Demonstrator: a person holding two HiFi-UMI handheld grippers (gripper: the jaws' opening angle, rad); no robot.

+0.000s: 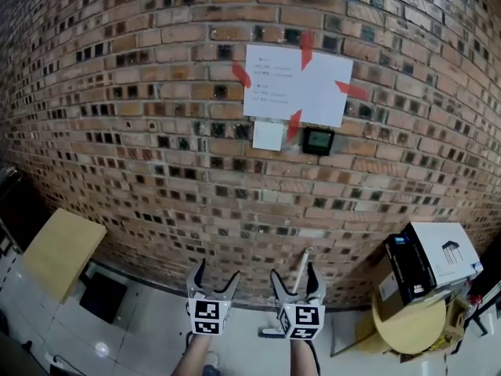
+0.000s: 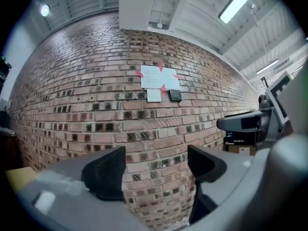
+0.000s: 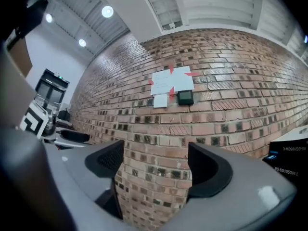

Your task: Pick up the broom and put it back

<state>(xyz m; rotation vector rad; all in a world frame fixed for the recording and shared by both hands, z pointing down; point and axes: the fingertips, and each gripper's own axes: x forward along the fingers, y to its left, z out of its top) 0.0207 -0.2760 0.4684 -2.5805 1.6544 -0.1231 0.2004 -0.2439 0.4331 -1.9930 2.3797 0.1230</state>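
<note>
Both grippers point level at a brick wall (image 1: pixel 156 131). My left gripper (image 1: pixel 215 278) is open, and in the left gripper view (image 2: pixel 156 170) only bricks show between its jaws. My right gripper (image 1: pixel 293 279) is open too, and the right gripper view (image 3: pixel 154 165) shows nothing between its jaws. A pale, stick-like handle (image 1: pixel 302 263), likely the broom's, leans at the foot of the wall just beyond the right gripper. A grey-white piece (image 1: pixel 271 331) lies on the floor below it. The handle does not show in either gripper view.
White paper (image 1: pixel 297 84) is taped to the wall with red tape, above a small note (image 1: pixel 268 135) and a black device (image 1: pixel 318 141). Stacked boxes (image 1: pixel 427 261) sit on a round yellow stand (image 1: pixel 407 316) at the right. A tan board (image 1: pixel 61 249) stands at the left.
</note>
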